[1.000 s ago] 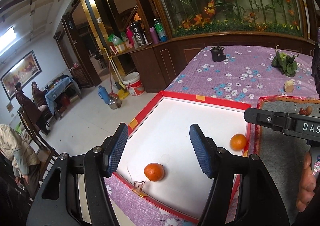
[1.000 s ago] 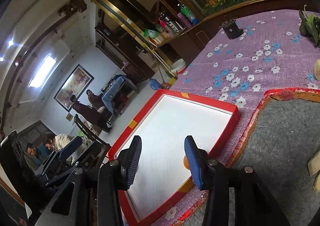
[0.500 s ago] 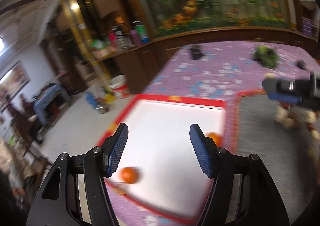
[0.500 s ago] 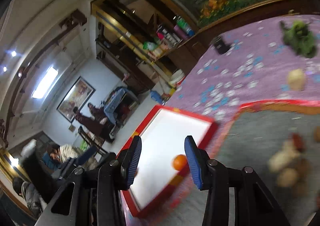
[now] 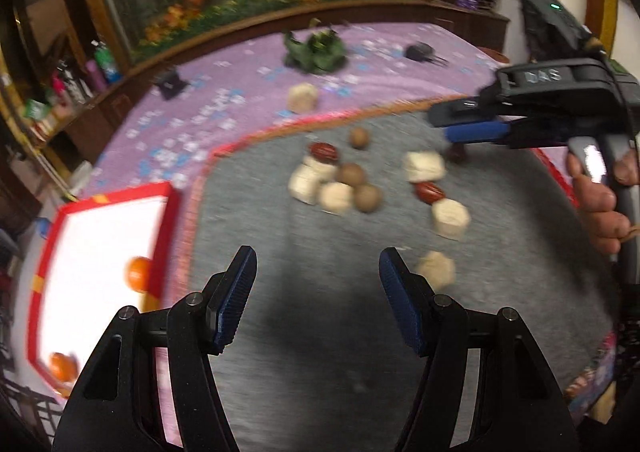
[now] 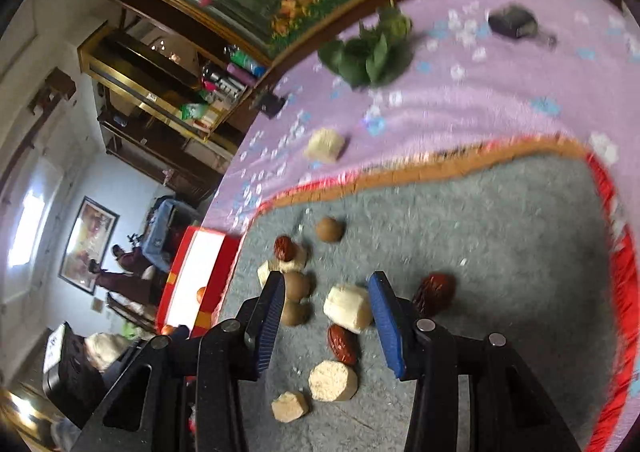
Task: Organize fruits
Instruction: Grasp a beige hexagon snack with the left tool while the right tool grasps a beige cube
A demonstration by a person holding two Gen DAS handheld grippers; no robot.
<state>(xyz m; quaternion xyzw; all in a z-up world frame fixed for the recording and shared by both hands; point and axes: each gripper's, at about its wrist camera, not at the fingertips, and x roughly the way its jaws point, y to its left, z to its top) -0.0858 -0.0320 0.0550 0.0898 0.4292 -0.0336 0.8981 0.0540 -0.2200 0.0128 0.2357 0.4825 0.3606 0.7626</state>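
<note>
Far left in the left wrist view: red-rimmed white tray (image 5: 170, 208) on the purple flowered tabletop (image 5: 224, 108), holding two oranges, one (image 5: 138, 274) against the tray's right wall, the other (image 5: 63, 367) near its lower-left corner. Just right of the tray: grey felt mat (image 5: 320, 332) with a red and orange border. Over the mat's near part: left gripper (image 5: 318, 292), jaws spread wide, nothing between them. Just beside its right fingertip (image 5: 394, 272): a pale cut chunk (image 5: 436, 270). Farther up the mat: a loose cluster of pale chunks (image 5: 306, 184), round brown fruits (image 5: 366, 198) and a red date (image 5: 324, 151), some touching; to the right a second date (image 5: 430, 192) between two more chunks. Beyond the mat, on the purple cloth: one stray pale chunk (image 5: 303, 97), a leafy green bunch (image 5: 316, 50) and small dark objects, blurred. At the right edge: right gripper (image 5: 476, 124) held in the right hand (image 5: 600, 204), seen side-on above the mat's far right.

Right wrist view, left to right: tray (image 6: 182, 280) small at left, an orange (image 6: 201, 294) partly hidden behind its wall; right gripper (image 6: 328, 308) with jaws open, bracketing a pale chunk (image 6: 348, 310) without clearly touching it. Brown fruits (image 6: 298, 286) by the left fingertip (image 6: 274, 300), a dark red date (image 6: 436, 292) just outside the right one. Below the chunk: another date (image 6: 343, 344), then two pale hexagonal chunks (image 6: 333, 380).
</note>
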